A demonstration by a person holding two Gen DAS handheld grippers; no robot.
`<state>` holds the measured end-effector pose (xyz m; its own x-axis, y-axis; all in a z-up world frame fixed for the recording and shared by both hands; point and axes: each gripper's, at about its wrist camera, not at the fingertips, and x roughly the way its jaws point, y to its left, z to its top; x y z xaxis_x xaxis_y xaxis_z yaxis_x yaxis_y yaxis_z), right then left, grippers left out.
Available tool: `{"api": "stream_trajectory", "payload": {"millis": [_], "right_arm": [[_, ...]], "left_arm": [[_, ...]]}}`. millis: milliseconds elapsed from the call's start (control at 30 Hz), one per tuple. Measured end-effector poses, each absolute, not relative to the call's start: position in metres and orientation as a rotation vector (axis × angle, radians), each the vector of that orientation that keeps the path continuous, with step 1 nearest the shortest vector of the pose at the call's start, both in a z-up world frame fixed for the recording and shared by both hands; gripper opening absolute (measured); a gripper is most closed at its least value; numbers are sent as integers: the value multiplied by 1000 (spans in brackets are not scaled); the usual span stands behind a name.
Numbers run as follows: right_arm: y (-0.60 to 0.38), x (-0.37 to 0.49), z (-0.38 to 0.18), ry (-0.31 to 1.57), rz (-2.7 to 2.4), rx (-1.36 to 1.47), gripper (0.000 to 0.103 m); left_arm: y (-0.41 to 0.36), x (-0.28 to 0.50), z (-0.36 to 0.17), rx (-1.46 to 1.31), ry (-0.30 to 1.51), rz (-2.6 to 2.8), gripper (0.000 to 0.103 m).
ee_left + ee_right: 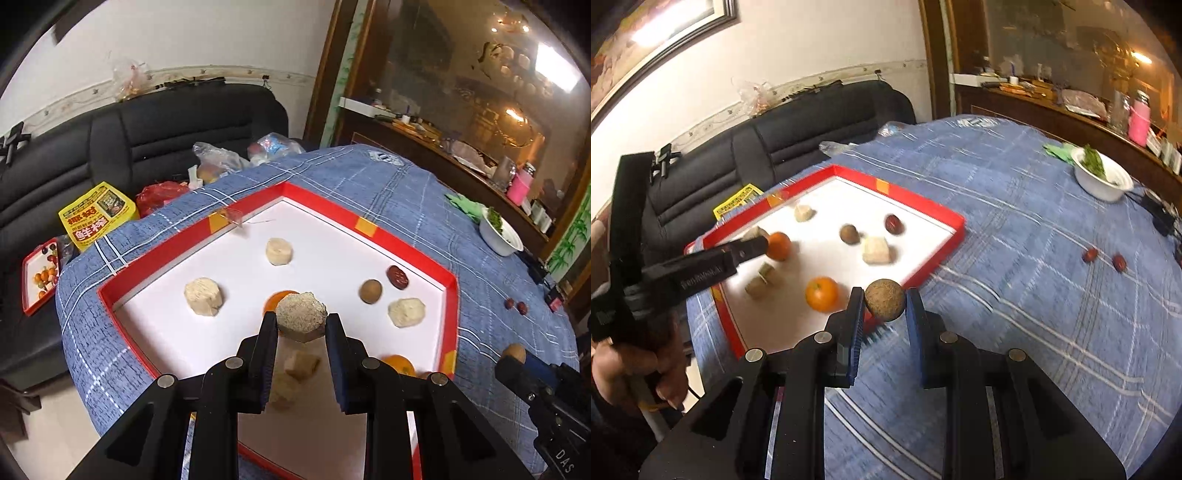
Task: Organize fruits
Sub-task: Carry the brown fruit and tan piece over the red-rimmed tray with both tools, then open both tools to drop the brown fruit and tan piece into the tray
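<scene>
tray [448, 291] on table [388, 184], fruit pieces [279, 251] inside, bowl [500, 236] right of tray, sofa [147, 129] behind

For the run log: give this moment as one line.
left gripper: shut on beige hexagonal cake, above red-rimmed white tray | right gripper: shut on round brown fruit, above blue plaid tablecloth

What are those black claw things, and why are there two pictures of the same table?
They are tongs a person holds, one in each hand, each with a camera looking along its fingers, so each picture comes from one hand. The left tongs pinch a crumbly beige chunk above the red tray. The right tongs pinch a round brown fruit near the tray's edge. In the tray lie oranges, pale chunks, a brown fruit and a red date. Two more dates lie on the blue cloth.
</scene>
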<state>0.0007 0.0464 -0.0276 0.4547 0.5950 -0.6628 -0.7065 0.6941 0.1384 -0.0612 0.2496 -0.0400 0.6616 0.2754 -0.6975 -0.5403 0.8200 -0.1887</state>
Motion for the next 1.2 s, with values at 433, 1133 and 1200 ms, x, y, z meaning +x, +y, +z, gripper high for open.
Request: {"api": "stream_trajectory", "payload": {"millis": [433,1133,1200], "right_arm": [[106,19,-39,773,874,-211,22],[152,31,-51,783,891,-262,22],[155,31,-51,780,891,-271,22]], "left_arm": [[273,-41,-45,-385,739,554,25],[296,-16,-46,-365,739,618,25],[298,-13,-47,-365,748,629,25]]}}
